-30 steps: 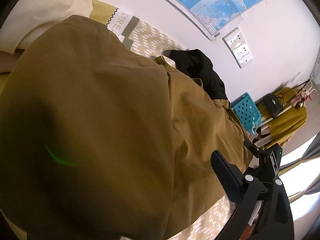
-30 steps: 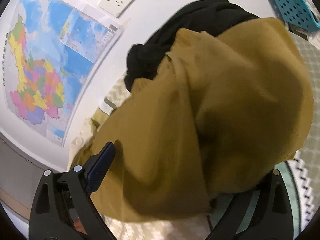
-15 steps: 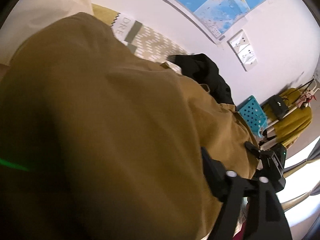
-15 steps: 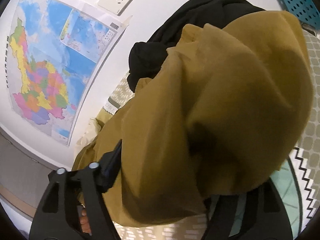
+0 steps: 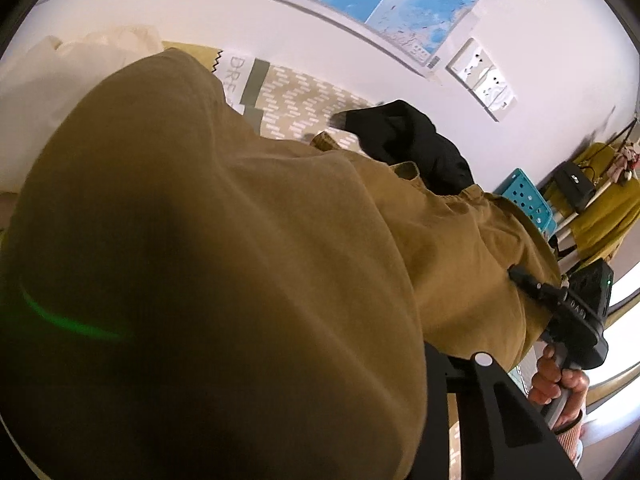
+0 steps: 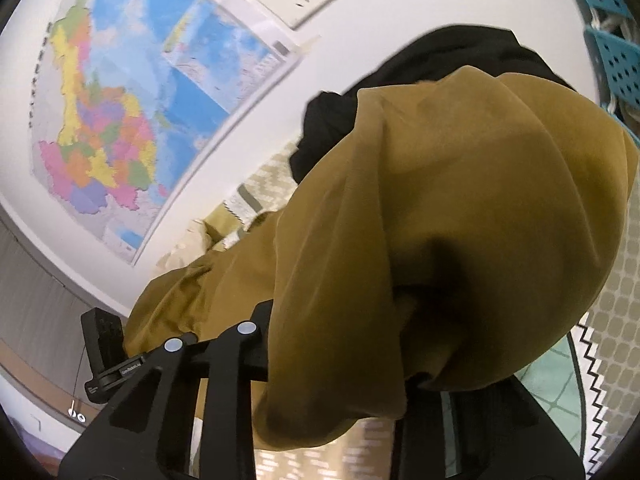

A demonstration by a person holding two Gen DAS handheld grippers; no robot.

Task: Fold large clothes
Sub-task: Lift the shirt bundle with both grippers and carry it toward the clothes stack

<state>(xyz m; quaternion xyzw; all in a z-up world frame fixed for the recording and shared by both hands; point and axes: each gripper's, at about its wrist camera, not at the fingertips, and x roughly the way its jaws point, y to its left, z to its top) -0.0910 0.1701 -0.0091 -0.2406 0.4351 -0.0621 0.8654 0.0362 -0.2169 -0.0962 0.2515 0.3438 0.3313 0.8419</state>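
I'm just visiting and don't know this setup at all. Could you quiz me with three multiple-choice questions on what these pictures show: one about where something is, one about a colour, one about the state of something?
1. Where is the black garment?
A. Behind the mustard-brown garment, toward the wall
B. Hanging on the map
C. Inside the teal basket

2. What colour is the perforated basket?
A. Red
B. Teal
C. White

3. In what state is the mustard-brown garment?
A. Folded into a flat, neat square
B. Lying spread out and untouched
C. Lifted and draped over both grippers

Answers:
1. A: it lies on the patterned bedspread, beyond the brown cloth.
2. B: its holed side shows teal.
3. C: it hangs in bunched folds over the left gripper and right gripper, hiding their fingertips.
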